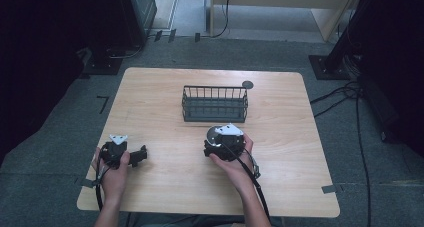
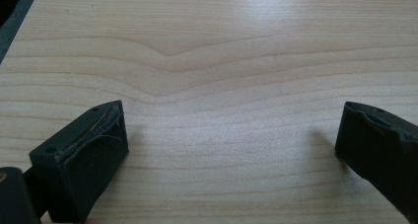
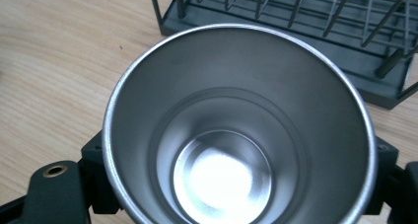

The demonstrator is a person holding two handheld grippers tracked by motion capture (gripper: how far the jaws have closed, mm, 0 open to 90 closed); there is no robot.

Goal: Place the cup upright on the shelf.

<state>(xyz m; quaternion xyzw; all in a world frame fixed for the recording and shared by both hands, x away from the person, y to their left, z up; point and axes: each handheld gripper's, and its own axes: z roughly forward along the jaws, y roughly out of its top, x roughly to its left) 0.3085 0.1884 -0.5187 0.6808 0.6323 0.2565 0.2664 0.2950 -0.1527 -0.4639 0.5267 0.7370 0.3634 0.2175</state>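
Note:
A steel cup (image 3: pixel 236 130) stands upright and empty between the jaws of my right gripper (image 3: pixel 236 179), which is shut on it. From above, the cup's rim (image 1: pixel 215 133) peeks out beside the right gripper (image 1: pixel 223 142), just in front of a dark wire basket (image 1: pixel 215 103). The basket (image 3: pixel 305 31) sits right behind the cup. My left gripper (image 2: pixel 231 145) is open, its two black jaws wide apart over bare wood. It rests on the table's front left (image 1: pixel 122 152), held by a hand.
The light wooden table (image 1: pixel 165 182) has free room in the middle and to the right. A small dark disc (image 1: pixel 247 84) lies behind the basket's right end. Cables trail across the grey floor at the right.

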